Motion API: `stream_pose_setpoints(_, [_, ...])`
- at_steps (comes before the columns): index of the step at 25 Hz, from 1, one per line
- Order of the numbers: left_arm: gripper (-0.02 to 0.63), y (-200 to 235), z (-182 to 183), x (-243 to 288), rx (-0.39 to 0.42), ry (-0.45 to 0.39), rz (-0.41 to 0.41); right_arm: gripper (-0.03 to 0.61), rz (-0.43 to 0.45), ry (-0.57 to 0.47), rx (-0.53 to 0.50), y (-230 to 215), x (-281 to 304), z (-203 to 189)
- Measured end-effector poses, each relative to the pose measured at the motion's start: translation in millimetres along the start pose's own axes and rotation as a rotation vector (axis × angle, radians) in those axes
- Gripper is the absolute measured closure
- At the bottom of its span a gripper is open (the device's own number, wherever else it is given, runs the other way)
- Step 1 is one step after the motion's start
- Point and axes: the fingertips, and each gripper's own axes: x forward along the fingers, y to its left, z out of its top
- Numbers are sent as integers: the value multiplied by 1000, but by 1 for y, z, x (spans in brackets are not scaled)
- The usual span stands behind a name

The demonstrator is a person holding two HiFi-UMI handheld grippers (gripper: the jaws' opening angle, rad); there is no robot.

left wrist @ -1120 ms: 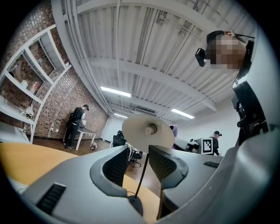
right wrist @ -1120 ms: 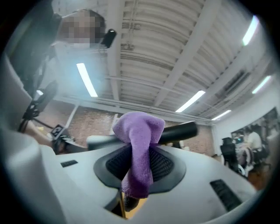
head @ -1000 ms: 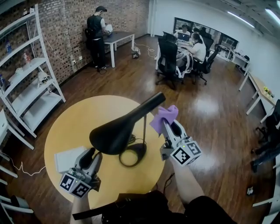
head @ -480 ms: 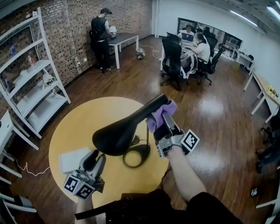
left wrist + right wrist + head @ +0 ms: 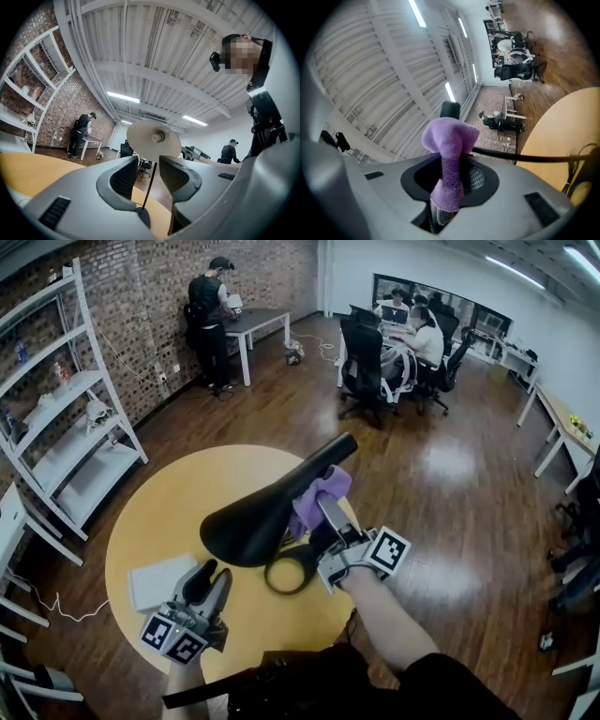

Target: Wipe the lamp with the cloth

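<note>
Pinching the purple cloth (image 5: 317, 495) tight, the right claw (image 5: 323, 519) is pressing it to the black desk lamp (image 5: 248, 526) on the round surface (image 5: 150, 512), apparently mid-wipe. The left claw (image 5: 208, 577) is hovering empty, jaws apart. Next, the cloth probably needs dragging along the shade.

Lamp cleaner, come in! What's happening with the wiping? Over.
Left gripper open, empty, near the lamp. Right gripper shut on purple cloth, cloth against lamp's neck. White pad on table, apart from lamp. Over.
</note>
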Motion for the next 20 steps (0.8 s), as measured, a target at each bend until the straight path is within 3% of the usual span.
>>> stream_pose_setpoints(7, [472, -4, -5, -3, -8, 19, -22, 479, 8, 310, -120, -10, -4, -54])
stream_pose_setpoints(17, [472, -2, -13, -3, -25, 29, -6, 479, 19, 477, -134, -26, -18, -87])
stream_pose_setpoints(20, [472, -4, -17, -3, -27, 29, 0, 479, -37, 570, -212, -39, -27, -99])
